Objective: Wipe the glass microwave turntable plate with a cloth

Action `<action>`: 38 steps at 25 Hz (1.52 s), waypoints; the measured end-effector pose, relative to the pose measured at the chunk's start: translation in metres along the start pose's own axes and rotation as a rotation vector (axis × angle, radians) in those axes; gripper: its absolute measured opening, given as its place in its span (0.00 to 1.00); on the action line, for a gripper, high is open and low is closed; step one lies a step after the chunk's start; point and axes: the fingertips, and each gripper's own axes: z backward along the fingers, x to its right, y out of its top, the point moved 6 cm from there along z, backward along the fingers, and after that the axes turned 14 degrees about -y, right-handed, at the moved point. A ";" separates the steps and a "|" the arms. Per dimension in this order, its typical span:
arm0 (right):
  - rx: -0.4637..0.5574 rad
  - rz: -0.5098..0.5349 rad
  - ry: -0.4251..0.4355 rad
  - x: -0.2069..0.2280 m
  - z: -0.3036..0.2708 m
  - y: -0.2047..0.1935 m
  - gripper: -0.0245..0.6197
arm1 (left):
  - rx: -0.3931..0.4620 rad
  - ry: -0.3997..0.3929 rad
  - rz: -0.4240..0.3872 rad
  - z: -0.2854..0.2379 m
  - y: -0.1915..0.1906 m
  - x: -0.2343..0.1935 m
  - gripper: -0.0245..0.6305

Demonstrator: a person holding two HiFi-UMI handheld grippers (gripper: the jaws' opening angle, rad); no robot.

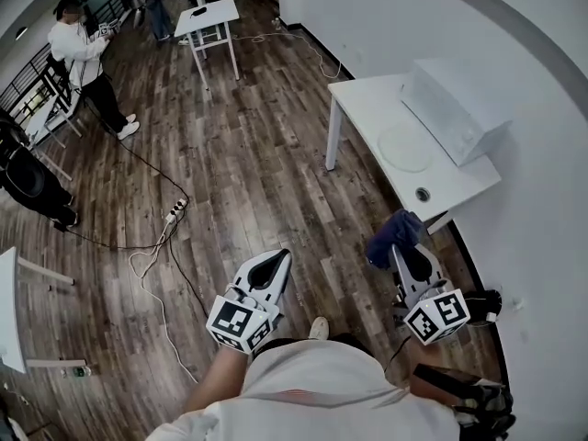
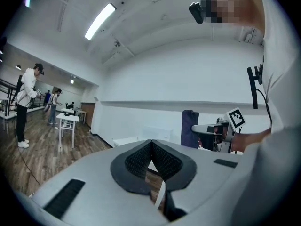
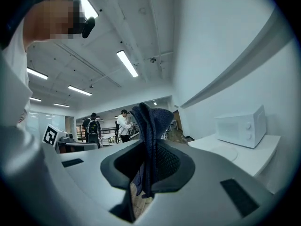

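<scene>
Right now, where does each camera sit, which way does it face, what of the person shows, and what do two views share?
Head view: on the head, facing steeply down at floor and white table; shirt, left tongs, right tongs show.
Left gripper view: on the left tongs, facing the white wall past shut tips; shirt and right hand show.
Right gripper view: on the right tongs, facing the microwave past the clamped blue cloth; shirt shows.
Shared: head and right gripper views both show the microwave.

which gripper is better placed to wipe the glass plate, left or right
Right. The right gripper is shut on the blue cloth and sits on the side nearer the glass plate on the white table. The left gripper is shut on nothing and farther away.
</scene>
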 end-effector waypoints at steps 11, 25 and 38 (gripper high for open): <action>-0.050 -0.047 -0.006 0.049 -0.063 -0.010 0.13 | -0.035 -0.003 0.005 -0.069 0.006 -0.051 0.05; -0.063 0.009 -0.167 0.065 -0.182 0.002 0.13 | -0.002 -0.188 0.056 -0.167 0.024 -0.197 0.05; -0.040 0.012 -0.432 0.052 -0.283 0.015 0.13 | -0.071 -0.457 0.104 -0.248 0.025 -0.332 0.05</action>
